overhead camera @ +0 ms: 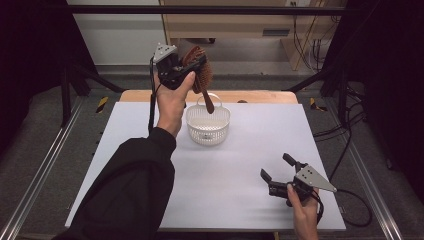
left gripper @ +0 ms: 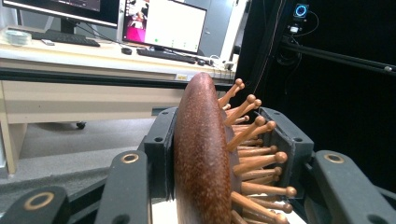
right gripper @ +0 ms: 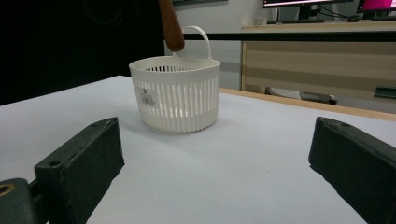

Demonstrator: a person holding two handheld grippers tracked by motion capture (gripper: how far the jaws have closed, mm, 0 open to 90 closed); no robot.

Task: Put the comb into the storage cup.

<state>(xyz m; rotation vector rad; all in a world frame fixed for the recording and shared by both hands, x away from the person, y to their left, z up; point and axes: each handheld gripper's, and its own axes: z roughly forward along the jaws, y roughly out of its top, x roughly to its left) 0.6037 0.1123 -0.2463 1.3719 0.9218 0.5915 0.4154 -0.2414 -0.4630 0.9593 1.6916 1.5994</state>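
A brown wooden hairbrush (overhead camera: 199, 75) hangs in the air above the white slatted basket (overhead camera: 208, 126), its handle pointing down toward the rim. My left gripper (overhead camera: 192, 64) is shut on the brush head; the left gripper view shows the brush (left gripper: 201, 154) squeezed between the jaws, back against one pad and wooden pins against the other. In the right gripper view the brush handle's tip (right gripper: 171, 25) hovers just over the basket (right gripper: 176, 93). My right gripper (overhead camera: 276, 168) rests low over the white table near the front right, open, with nothing between its jaws.
The basket stands on a white board (overhead camera: 150, 195) laid over a wooden table (overhead camera: 260, 96). Dark frame posts (overhead camera: 65, 85) flank the table. A cable (overhead camera: 357, 210) trails from the right gripper off the table's right side. A desk with monitors (left gripper: 159, 25) stands farther off.
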